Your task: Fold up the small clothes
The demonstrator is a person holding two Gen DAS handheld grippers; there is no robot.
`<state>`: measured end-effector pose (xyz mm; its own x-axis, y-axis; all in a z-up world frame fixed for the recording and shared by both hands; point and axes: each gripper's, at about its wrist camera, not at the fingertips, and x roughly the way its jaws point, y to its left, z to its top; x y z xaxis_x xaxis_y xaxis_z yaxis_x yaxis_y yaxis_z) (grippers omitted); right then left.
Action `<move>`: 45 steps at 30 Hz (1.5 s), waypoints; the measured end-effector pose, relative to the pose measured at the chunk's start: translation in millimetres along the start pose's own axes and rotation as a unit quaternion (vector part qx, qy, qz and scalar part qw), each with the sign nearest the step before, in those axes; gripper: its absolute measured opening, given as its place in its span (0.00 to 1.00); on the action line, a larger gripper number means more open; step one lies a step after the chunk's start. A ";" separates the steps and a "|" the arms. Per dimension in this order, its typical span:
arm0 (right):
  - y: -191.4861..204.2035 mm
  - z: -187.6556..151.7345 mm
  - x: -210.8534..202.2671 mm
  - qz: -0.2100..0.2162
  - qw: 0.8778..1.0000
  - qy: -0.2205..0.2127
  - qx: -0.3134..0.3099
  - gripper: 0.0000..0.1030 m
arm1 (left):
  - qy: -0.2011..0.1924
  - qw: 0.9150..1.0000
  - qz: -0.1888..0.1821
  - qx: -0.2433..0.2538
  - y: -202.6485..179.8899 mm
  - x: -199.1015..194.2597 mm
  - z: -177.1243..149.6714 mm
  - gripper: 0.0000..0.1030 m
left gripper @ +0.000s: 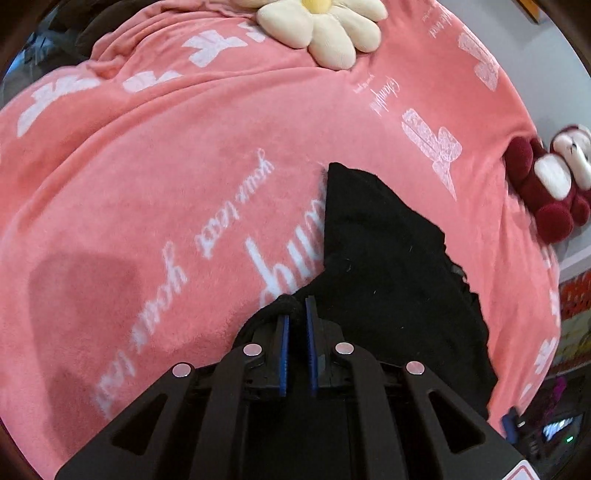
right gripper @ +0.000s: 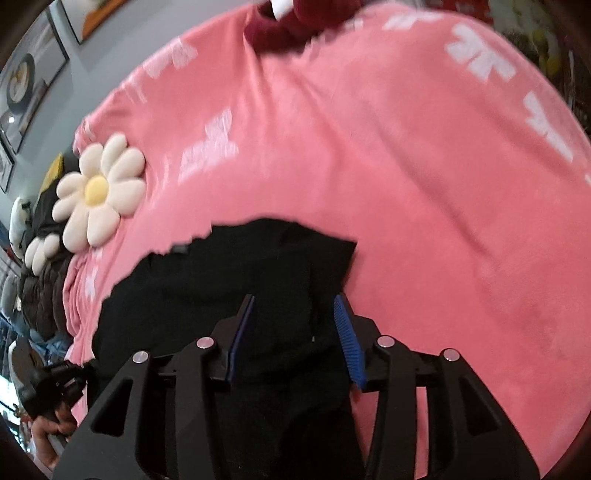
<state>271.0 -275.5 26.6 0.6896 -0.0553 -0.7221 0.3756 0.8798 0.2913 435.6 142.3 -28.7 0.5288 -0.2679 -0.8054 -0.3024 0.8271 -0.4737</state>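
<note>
Pink fleece blanket (left gripper: 166, 192) with white lettering covers the whole bed surface, with a daisy-shaped plush cushion (left gripper: 325, 26) at its far side and a dark red plush toy (left gripper: 546, 184) at the edge. On this blanket lies the black garment (left gripper: 388, 258), a small piece of dark cloth, partly flat and partly lifted.

Your left gripper (left gripper: 296, 310) has its blue pads almost together, and a bunched edge of the black garment sits pinched between them, so you hold one corner. From this gripper the cloth spreads forward and to the right, with a pointed corner at the far end.

Your right gripper (right gripper: 293, 306) stands with its jaws wide apart and nothing between the pads; it hovers directly over the black garment (right gripper: 240, 266), which lies under and ahead of it and stretches toward the left. I cannot tell if the tips touch the cloth.

I judge the right hand is the free one, so it should come down on the near edge below it while the left keeps its corner
</note>
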 end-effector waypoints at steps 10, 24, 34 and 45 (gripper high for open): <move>-9.6 -14.1 50.4 -0.080 0.992 0.070 -0.061 0.11 | 0.007 0.998 0.023 0.052 -6.5 2.0 0.3 0.11; -33.3 -140.3 -124.6 -0.095 0.991 0.072 -0.058 0.63 | 0.051 0.993 0.000 0.102 62.6 -99.1 -77.1 0.49; -64.6 -230.8 -149.1 -0.082 0.988 0.131 0.024 0.72 | 0.077 0.993 -0.005 0.088 131.4 -153.7 -180.5 0.67; -53.8 -236.0 -138.3 -0.018 0.990 0.130 0.045 0.07 | 0.087 0.989 0.024 0.121 122.8 -153.6 -191.2 0.04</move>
<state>9.3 -203.8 -37.3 0.4965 0.0474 -0.8668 0.4588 0.8333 0.3084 165.6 190.5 -31.3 0.3679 -0.2892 -0.8838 -0.1137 0.9293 -0.3514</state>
